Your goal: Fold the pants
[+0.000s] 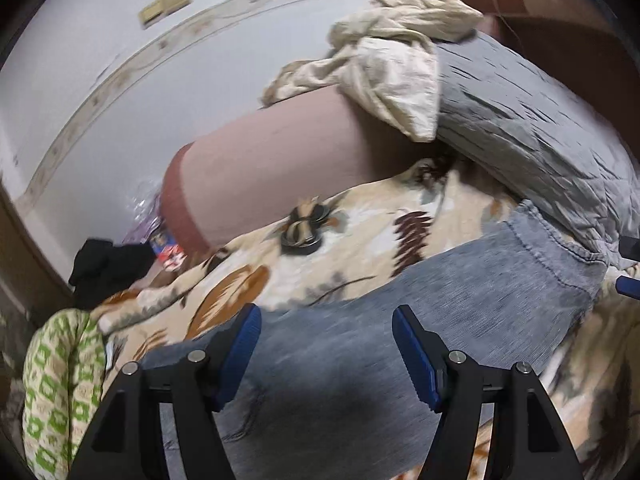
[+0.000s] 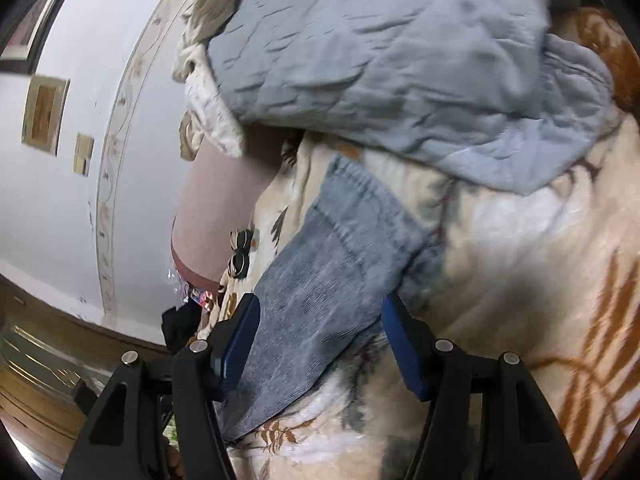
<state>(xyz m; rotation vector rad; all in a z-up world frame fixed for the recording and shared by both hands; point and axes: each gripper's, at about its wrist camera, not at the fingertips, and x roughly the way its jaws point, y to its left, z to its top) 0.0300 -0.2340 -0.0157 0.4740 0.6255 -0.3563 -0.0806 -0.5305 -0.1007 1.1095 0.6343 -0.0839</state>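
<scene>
Grey-blue denim pants lie flat on a floral blanket, with a stitched hem at their far end. My left gripper hangs open just above the pants, which show in the gap between its blue pads without touching them. In the right wrist view the same pants run away from me across the blanket. My right gripper is open over their near part, nothing pinched. A blue tip of the right gripper shows at the left view's right edge, beside the hem.
A crumpled grey quilt lies just beyond the pants' hem. A cream cloth sits on a pinkish padded bed end. A black garment and a green-patterned cloth lie at the left edge, by the white wall.
</scene>
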